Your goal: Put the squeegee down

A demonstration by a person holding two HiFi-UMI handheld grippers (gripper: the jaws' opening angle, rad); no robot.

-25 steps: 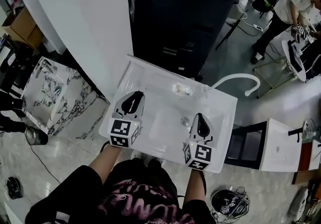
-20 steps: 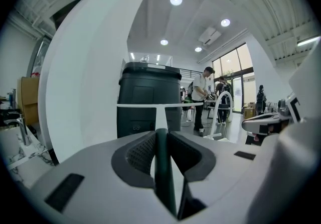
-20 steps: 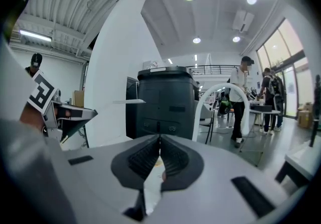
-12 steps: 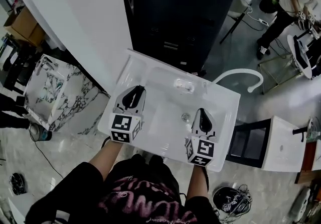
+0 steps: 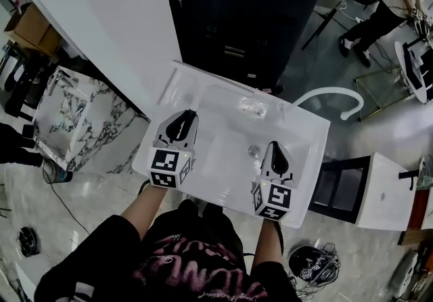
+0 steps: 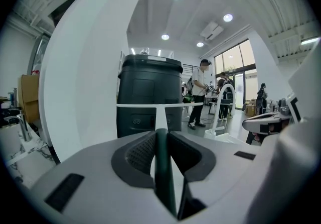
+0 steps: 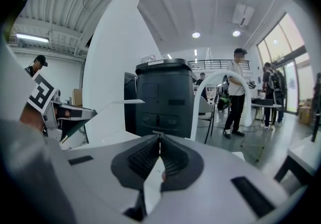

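Note:
My left gripper [image 6: 160, 135] is shut on the dark green handle of the squeegee [image 6: 163, 168]. Its white T-shaped blade [image 6: 160, 104] sticks out level ahead of the jaws. In the head view the left gripper [image 5: 180, 123] hovers over the left side of a white sink [image 5: 306, 128], where the white blade is hard to make out. My right gripper [image 5: 274, 157] hangs over the basin's right side, near the drain [image 5: 254, 151]. Its jaws meet at the tips with nothing between them [image 7: 159, 140].
A faucet [image 5: 257, 110] sits at the sink's back edge. A tall dark cabinet [image 5: 250, 9] stands behind the sink, and a white wall panel [image 5: 101, 23] to the left. A curved white pipe [image 5: 331, 99] lies at the right. People stand at the far right.
The head view has shifted slightly. Both grippers keep their places over the sink, and the left stays shut on the squeegee.

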